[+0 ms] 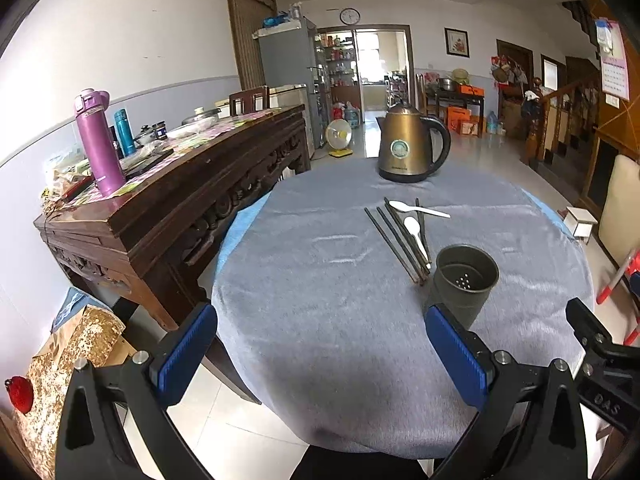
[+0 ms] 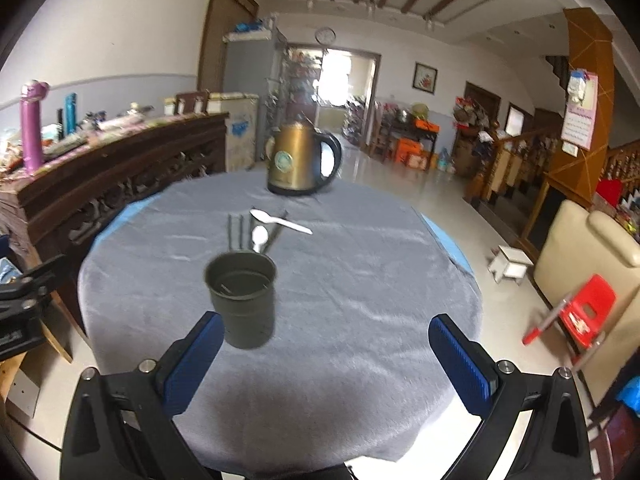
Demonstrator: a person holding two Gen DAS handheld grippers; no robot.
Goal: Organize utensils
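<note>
A dark grey utensil holder (image 1: pixel 464 280) (image 2: pixel 242 300) stands upright and empty on the round table with a grey cloth (image 1: pixel 320 280) (image 2: pixel 340 280). Behind it lie several dark chopsticks (image 1: pixel 394 240) (image 2: pixel 236 232) and two white plastic spoons (image 1: pixel 418 209) (image 2: pixel 280 221), one (image 1: pixel 414 230) lying among the chopsticks. My left gripper (image 1: pixel 320 348) hangs open over the table's near edge, the holder just beyond its right finger. My right gripper (image 2: pixel 326 360) is open too, the holder just past its left finger. Nothing sits between either pair of fingers.
A gold electric kettle (image 1: pixel 410 144) (image 2: pixel 298 164) stands at the table's far side. A dark carved wooden sideboard (image 1: pixel 168 216) with bottles runs along the left. A beige chair (image 2: pixel 592 256), a red stool (image 2: pixel 588 312) and a small white stool (image 2: pixel 510 264) are at the right.
</note>
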